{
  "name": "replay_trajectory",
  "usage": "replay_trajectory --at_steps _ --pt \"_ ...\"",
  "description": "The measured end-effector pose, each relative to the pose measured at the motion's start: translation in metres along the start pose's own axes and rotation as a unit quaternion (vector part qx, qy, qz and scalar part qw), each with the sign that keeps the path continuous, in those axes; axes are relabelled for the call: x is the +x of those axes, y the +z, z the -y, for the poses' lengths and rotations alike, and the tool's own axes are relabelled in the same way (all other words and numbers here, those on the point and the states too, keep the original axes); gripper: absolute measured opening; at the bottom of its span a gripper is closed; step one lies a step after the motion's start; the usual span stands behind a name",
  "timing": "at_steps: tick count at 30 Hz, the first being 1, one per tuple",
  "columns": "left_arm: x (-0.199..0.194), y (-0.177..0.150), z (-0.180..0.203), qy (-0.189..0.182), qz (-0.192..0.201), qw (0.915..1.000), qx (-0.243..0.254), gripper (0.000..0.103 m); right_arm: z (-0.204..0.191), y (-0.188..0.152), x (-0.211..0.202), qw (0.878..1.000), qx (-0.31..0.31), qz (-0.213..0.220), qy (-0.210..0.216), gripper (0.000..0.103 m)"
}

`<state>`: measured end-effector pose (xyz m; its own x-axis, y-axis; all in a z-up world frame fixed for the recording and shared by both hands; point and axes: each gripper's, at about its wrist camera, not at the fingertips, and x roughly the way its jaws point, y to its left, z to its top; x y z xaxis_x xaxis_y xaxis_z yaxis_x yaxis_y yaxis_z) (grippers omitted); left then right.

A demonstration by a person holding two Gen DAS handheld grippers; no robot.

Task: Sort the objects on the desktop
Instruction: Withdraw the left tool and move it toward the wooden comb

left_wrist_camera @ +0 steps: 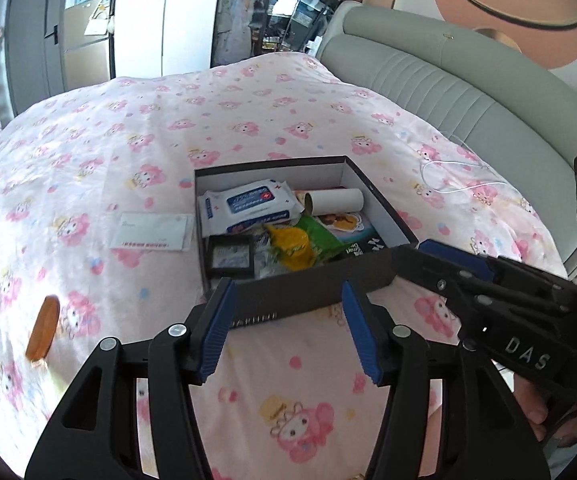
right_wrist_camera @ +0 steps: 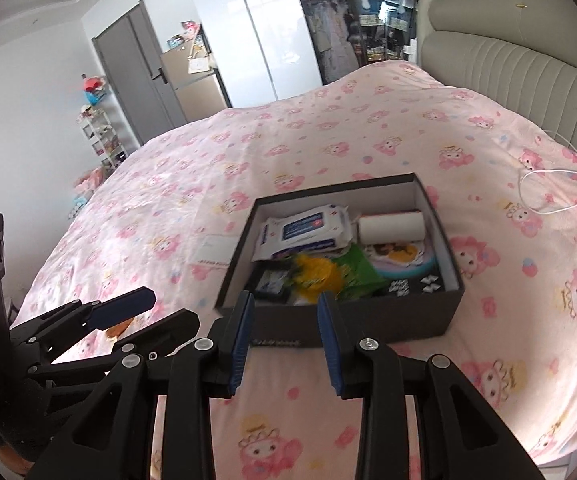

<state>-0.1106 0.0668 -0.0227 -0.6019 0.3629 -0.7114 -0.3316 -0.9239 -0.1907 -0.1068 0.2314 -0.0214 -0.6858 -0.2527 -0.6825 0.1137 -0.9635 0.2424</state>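
A dark open box (left_wrist_camera: 312,286) (right_wrist_camera: 368,320) sits on the pink bed. It holds a wet-wipes pack (left_wrist_camera: 248,204) (right_wrist_camera: 306,230), a paper roll (left_wrist_camera: 334,200) (right_wrist_camera: 390,226), a small black frame (left_wrist_camera: 230,256), yellow and green wrappers (left_wrist_camera: 300,246) (right_wrist_camera: 328,272) and other items. A white card (left_wrist_camera: 150,232) (right_wrist_camera: 216,250) lies left of the box. An orange oval object (left_wrist_camera: 42,328) lies on the bed at the left. My left gripper (left_wrist_camera: 286,300) is open and empty in front of the box. My right gripper (right_wrist_camera: 286,312) is open and empty, also just short of the box.
The pink patterned bedspread (left_wrist_camera: 128,140) (right_wrist_camera: 288,140) covers the bed. A grey padded headboard (left_wrist_camera: 428,80) (right_wrist_camera: 508,64) runs along the right. A white cable (left_wrist_camera: 448,176) (right_wrist_camera: 548,188) lies on the bed near it. Wardrobes and shelves stand beyond the bed.
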Motion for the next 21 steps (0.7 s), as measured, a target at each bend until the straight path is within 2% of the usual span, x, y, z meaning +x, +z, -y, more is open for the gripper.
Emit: replay_trajectory --at_steps 9,13,17,21 --pt "-0.026 -0.038 -0.020 0.011 0.005 0.9998 -0.016 0.056 -0.033 -0.036 -0.003 0.999 -0.017 -0.025 0.012 0.029" --pt "-0.037 -0.053 -0.038 0.018 0.003 0.9994 -0.029 0.056 -0.056 -0.046 -0.001 0.998 -0.043 -0.030 0.019 0.029" --pt "-0.052 -0.065 -0.062 0.036 0.007 0.9983 -0.045 0.054 -0.085 -0.051 0.007 0.995 -0.084 -0.033 0.041 0.029" --pt "-0.066 -0.081 -0.099 0.057 0.012 0.9950 -0.081 0.054 -0.115 -0.053 0.020 0.990 -0.115 -0.048 0.073 0.029"
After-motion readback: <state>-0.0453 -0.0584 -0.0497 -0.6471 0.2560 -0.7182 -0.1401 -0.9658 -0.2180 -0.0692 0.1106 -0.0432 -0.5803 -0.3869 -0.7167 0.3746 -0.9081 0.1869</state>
